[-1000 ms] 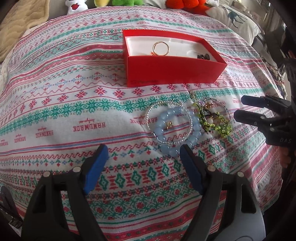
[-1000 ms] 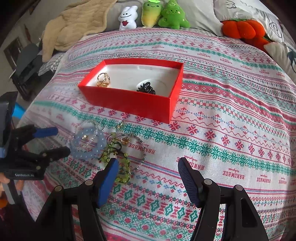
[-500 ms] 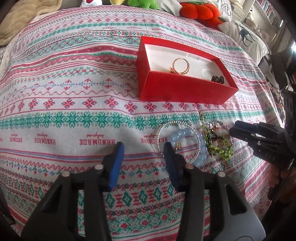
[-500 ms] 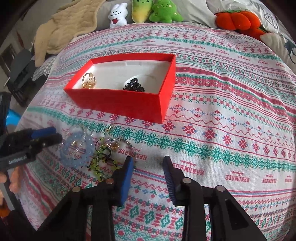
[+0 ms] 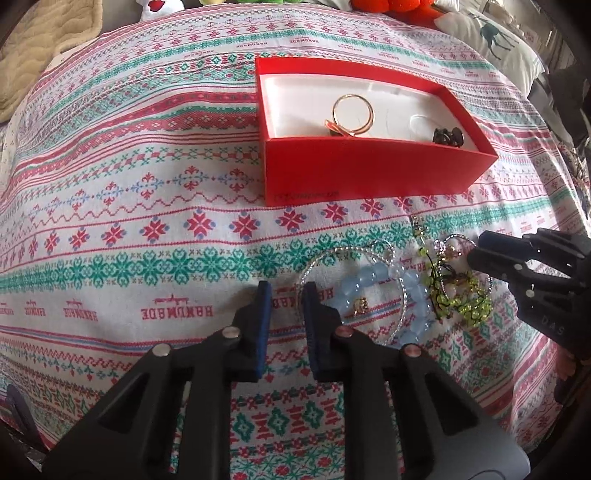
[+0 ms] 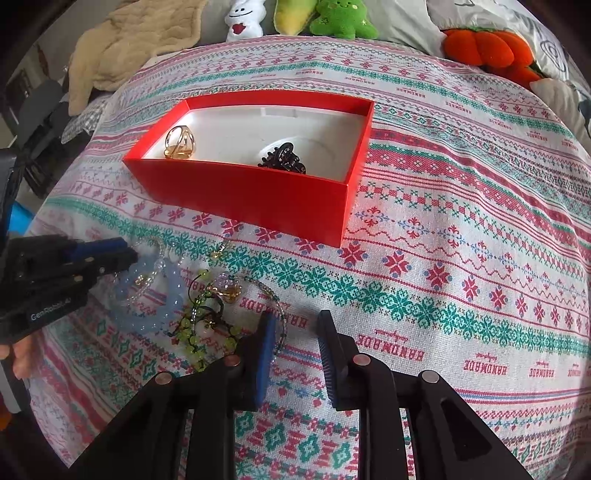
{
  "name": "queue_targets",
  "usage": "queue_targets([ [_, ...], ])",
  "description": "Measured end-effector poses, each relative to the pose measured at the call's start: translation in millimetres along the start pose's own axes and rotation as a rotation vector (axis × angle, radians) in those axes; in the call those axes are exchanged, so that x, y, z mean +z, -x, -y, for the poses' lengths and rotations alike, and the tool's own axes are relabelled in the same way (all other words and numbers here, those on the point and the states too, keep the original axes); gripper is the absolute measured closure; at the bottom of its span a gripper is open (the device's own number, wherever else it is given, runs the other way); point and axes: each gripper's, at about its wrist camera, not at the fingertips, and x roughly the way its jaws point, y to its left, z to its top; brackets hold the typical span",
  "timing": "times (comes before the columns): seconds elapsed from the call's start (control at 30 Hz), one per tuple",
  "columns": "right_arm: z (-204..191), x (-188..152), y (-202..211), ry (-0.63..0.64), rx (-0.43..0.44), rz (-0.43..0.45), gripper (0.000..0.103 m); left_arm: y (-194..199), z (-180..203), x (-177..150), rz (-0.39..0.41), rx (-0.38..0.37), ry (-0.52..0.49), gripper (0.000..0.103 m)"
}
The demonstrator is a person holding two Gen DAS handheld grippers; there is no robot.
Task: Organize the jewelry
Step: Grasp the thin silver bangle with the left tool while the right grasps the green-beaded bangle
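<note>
A red box (image 5: 369,177) with a white lining holds a gold ring (image 5: 351,114) and a small black piece (image 5: 448,136); it also shows in the right wrist view (image 6: 258,195). In front of it on the patterned cloth lie a pale blue bead bracelet (image 5: 413,291), a thin clear-bead hoop (image 5: 332,258) and a green bead tangle (image 5: 458,295). My left gripper (image 5: 286,291) is narrowly open and empty, its right finger at the hoop's left edge. My right gripper (image 6: 295,325) is narrowly open and empty, just right of the green tangle (image 6: 207,328).
The patterned cloth (image 6: 443,258) covers a bed. Plush toys (image 6: 332,18), an orange plush (image 6: 487,48) and a beige blanket (image 6: 122,48) lie at the far edge. A white pillow (image 5: 495,40) is at the far right.
Both grippers have narrowed from wide open to a small gap. Both have moved closer to the jewelry pile. The jewelry and the box have not moved.
</note>
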Motion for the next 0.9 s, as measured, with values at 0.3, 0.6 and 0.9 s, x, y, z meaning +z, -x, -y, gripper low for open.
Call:
queue_targets([
  [0.3,-2.6,8.5,-7.9,0.001,-0.009,-0.051,0.074,-12.8,21.3,17.3,0.004,0.038,0.004,0.095],
  [0.6,-19.5,8.8,-6.7,0.071,-0.037,-0.027,0.096,-10.0,18.6,16.8,0.012,0.036,0.041,0.098],
  [0.9,-16.6,13.3,12.8,0.044,-0.01,0.007,0.099,11.9,11.9,11.5,0.057,-0.02,0.063,0.098],
])
